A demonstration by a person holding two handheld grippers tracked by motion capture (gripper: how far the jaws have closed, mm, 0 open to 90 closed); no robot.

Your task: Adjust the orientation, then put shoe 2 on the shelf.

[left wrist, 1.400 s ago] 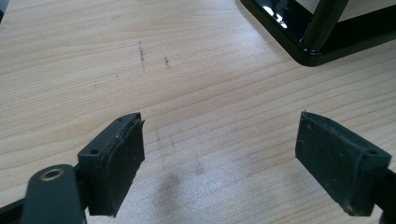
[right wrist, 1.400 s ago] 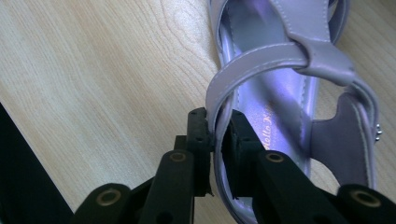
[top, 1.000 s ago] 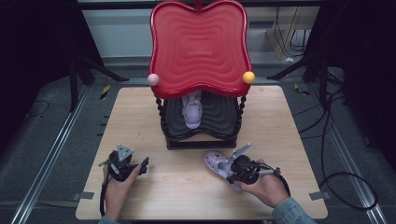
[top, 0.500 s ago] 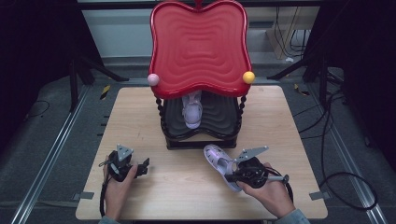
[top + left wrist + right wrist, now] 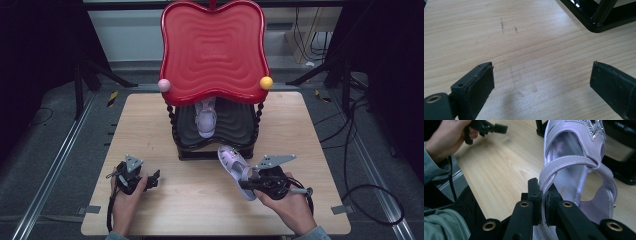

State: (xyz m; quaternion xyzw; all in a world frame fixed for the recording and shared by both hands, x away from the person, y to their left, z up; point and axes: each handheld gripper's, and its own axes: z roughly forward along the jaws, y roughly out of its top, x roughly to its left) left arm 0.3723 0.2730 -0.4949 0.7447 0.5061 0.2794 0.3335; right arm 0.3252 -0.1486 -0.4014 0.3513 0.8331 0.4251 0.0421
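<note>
Light is coming from overhead, lighting the desk (image 5: 150,125) evenly while the surroundings are staying dark. Glare is showing on the red tray (image 5: 212,47). Soft shadow is falling between the left tongs (image 5: 541,85); close-up edges are blurring slightly.

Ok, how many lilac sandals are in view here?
2: one sandal on the rack's lower shelf, under the red top; the held sandal clamped by the right gripper above the table.

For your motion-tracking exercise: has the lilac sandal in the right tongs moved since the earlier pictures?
Yes. The lilac sandal has moved up the high view, its toe nearer the black rack's base.
</note>
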